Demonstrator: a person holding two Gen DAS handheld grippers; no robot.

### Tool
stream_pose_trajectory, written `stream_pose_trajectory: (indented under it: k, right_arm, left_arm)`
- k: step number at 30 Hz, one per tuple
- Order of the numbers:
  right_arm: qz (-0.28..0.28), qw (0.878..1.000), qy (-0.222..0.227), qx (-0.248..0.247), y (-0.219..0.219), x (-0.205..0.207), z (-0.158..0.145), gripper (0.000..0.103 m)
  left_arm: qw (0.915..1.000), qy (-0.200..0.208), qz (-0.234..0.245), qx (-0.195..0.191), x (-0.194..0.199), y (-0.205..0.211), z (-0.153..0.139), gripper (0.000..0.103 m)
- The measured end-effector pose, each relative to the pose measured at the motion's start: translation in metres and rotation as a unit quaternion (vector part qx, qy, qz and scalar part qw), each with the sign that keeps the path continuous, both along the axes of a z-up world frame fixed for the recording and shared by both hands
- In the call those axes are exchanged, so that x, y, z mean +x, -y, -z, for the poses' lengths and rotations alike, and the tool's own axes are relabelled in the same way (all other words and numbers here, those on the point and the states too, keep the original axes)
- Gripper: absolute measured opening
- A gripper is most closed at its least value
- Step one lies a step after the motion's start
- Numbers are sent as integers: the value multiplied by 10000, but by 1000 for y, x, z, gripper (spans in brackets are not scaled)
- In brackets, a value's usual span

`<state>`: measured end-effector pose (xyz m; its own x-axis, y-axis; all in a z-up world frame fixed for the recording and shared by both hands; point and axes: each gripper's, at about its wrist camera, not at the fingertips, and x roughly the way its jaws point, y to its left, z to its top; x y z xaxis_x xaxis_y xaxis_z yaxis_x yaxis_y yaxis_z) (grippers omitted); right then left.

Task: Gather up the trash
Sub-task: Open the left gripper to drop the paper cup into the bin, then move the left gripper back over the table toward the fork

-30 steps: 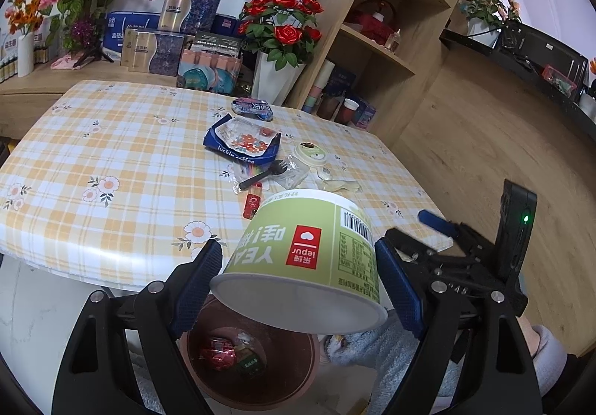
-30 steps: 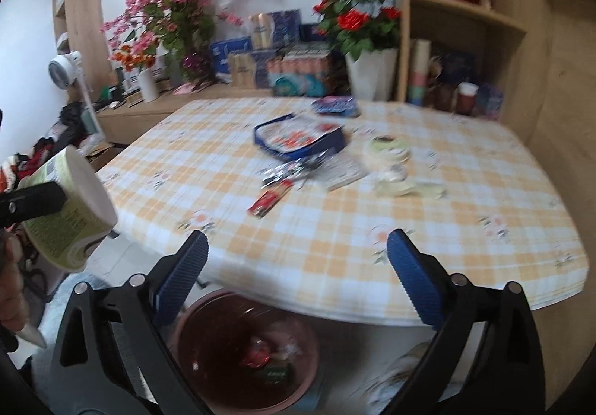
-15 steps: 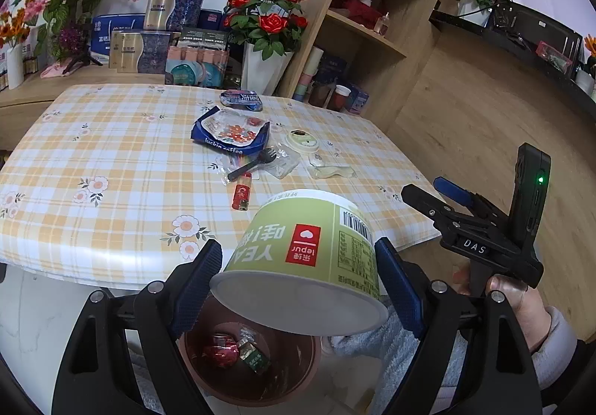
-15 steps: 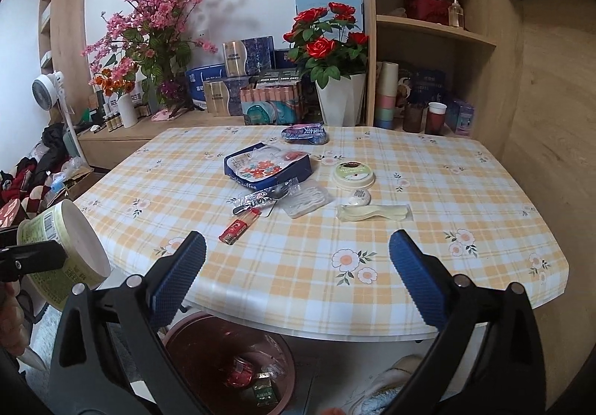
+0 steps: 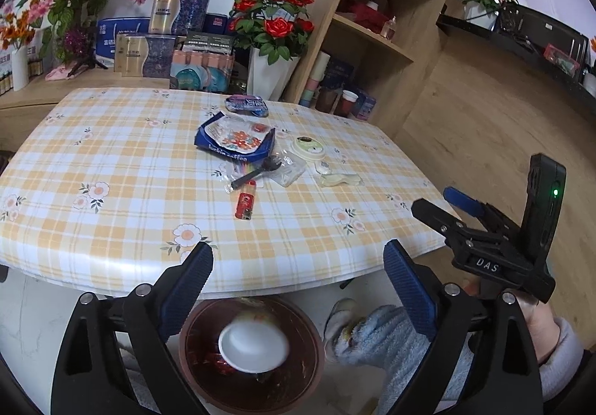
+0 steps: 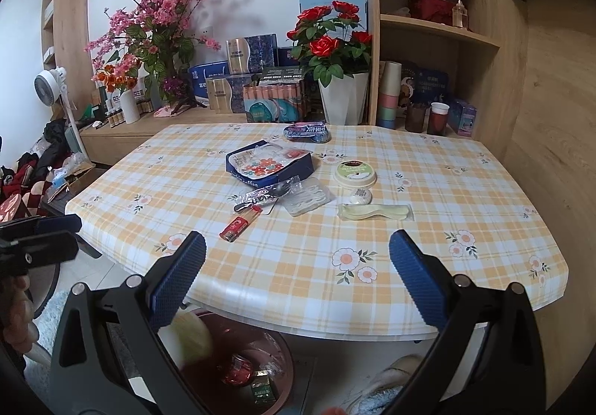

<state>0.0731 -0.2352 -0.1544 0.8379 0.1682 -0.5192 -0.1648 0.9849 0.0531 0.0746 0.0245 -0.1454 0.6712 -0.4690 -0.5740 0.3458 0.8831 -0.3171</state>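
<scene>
My left gripper [image 5: 298,277] is open and empty above a brown bin [image 5: 193,377] on the floor under the table edge. A green paper cup [image 5: 255,344], blurred, is in the bin mouth, white bottom up; it also shows blurred in the right wrist view [image 6: 190,338]. My right gripper [image 6: 298,273] is open and empty at the table's front edge. On the checked table lie a red lighter [image 6: 238,225], a black fork in plastic wrap [image 6: 268,193], a blue snack bag [image 6: 266,165], a round green lid [image 6: 354,173] and a wrapped pale spoon [image 6: 374,212].
The bin [image 6: 283,351] holds red and green wrappers [image 6: 238,372]. A white vase of red roses [image 6: 342,95], boxes and pink blossoms stand behind the table. Wooden shelves [image 6: 436,24] rise at the right. A slippered foot [image 5: 376,335] is beside the bin.
My left gripper has opened and let go of the green cup, which has dropped into the bin. Both grippers have drawn nearer to the table edge.
</scene>
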Motion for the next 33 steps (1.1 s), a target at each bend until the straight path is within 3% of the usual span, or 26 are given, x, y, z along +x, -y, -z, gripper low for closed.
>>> stream_pose_trajectory:
  k: [18,33]
  right_arm:
    - [248,9993,-150,238,19,9,10,97]
    - [178,9918,-887,901,34,34,49,97]
  left_arm:
    - [9953,172,-863,395,16,-25,1,91]
    - [9963,-3,-591,619,39,-6,22,89]
